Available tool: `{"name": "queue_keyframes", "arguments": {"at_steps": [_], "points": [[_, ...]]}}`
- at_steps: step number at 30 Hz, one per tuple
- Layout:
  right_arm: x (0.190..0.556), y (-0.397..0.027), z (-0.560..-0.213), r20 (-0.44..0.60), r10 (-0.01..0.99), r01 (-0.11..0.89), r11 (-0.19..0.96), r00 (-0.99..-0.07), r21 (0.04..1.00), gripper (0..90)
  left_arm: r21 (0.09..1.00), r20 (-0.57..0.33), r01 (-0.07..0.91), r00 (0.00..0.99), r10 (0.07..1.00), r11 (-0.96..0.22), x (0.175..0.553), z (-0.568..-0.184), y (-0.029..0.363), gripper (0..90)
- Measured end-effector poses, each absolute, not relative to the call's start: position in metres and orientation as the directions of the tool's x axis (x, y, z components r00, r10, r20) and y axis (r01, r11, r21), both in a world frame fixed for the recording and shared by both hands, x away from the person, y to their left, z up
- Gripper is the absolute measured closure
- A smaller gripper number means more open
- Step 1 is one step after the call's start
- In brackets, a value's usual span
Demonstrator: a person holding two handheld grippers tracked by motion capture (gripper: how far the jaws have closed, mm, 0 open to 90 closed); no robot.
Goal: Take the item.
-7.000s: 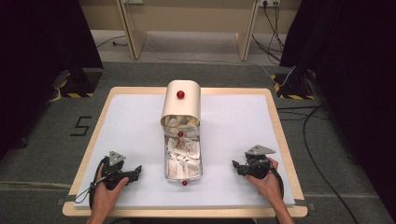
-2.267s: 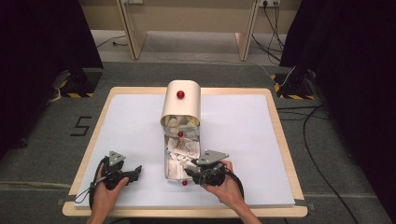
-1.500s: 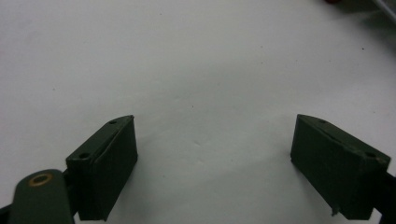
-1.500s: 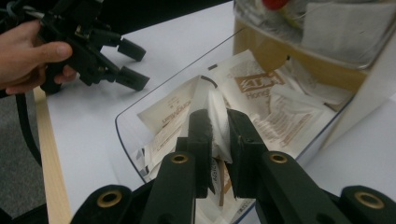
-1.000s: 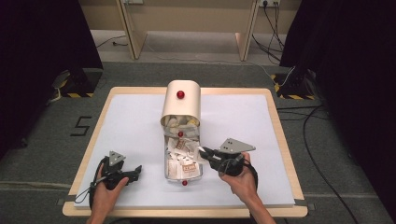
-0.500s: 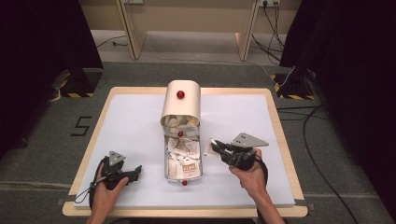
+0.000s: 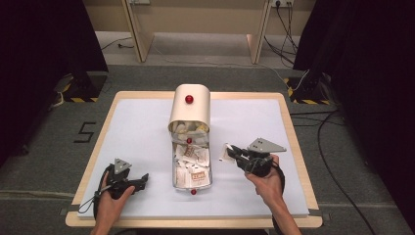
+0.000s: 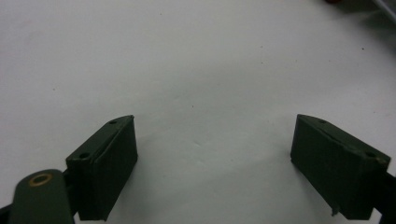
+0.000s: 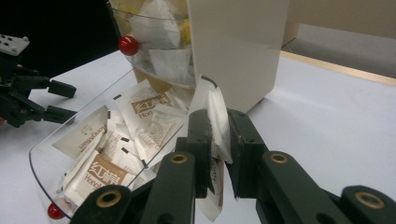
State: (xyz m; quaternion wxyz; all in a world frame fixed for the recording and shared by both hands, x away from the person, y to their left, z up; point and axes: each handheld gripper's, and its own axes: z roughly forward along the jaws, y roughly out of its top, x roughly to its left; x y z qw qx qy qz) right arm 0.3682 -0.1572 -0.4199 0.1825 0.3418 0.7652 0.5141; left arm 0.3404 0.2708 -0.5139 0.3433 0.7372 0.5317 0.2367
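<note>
- Right gripper (image 7: 229,151), black two-jaw tongs: jaws closed flat on a thin white paper sachet (image 9: 215,122), pinched across its faces so the limp packet hangs without folding; it is carried clear of the table, just right of the tray
- White paper sachet (image 7: 225,152): small, flat, rectangular, slightly creased; a dark-edged corner pokes up above the jaw tips and the lower end hangs below them with brown printing on it; judged to be one packet lifted out of the tray's stock
- Left gripper (image 7: 143,179), black two-jaw tongs: jaws wide apart with nothing between them, resting low over the bare white table (image 8: 196,70) at the near left, likely parked out of the working hand's way
- Clear plastic tray with curved front and red knobs (image 7: 192,182): lies centre, pulled toward the near edge, presumably to give access; filled with loose white and brown-printed sachets (image 7: 195,171)
- Cream rounded box with red knob on top (image 7: 190,108): stands on the far side of the tray, its open mouth facing near and showing more packets
- White-topped table with pale wooden rim (image 7: 293,142): carries everything
</note>
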Motion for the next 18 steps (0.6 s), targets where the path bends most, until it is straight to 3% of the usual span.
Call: {"name": "queue_keyframes", "arguments": {"at_steps": [18], "points": [[0.375, -0.174, -0.425, 0.081, 0.746, 0.357, 0.218, -0.661, 0.908, 80.8, 0.758, -0.016, 0.621, 0.323, 0.946, -0.199, 0.340, -0.514, 0.271, 13.8]]}}
